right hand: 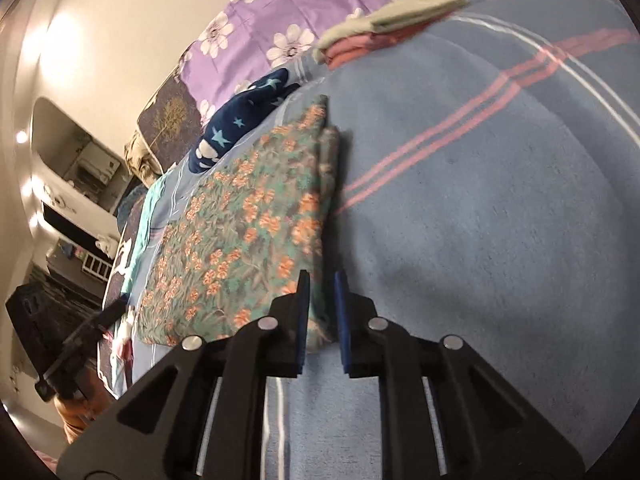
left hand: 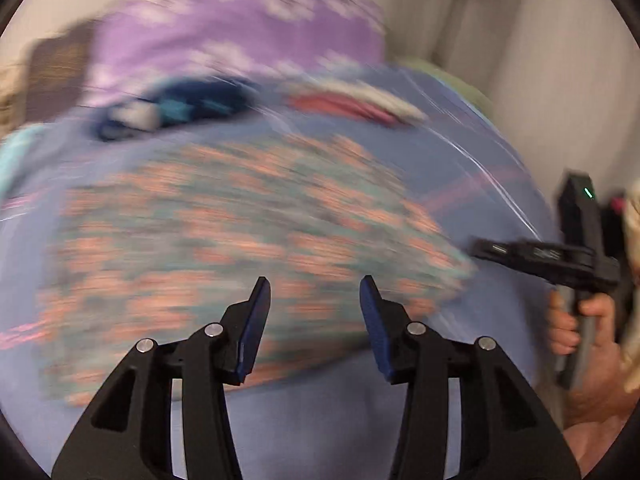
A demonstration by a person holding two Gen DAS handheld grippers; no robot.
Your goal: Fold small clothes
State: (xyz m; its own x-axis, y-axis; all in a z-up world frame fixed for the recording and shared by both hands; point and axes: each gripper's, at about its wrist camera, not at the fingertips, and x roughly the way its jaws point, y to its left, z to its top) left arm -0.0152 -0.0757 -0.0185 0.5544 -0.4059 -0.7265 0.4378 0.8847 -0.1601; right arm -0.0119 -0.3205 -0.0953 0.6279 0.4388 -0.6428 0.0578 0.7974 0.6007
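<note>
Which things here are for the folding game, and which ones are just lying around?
For folding: flowery cloth, dark blue star garment, folded pink and beige pile, left gripper, right gripper.

Just lying around: purple flowered pillow, blue striped blanket underneath.

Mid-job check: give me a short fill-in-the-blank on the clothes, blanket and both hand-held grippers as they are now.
1. The folded floral garment lies on a ____ blanket with pink stripes.
2. The left hand-held gripper has its jaws ____ and holds nothing.
3. The navy garment beyond the floral one is printed with ____.
4. The right hand-held gripper sits at the floral garment's ____ edge in its own view.

Missing words: blue; open; stars; right
</note>
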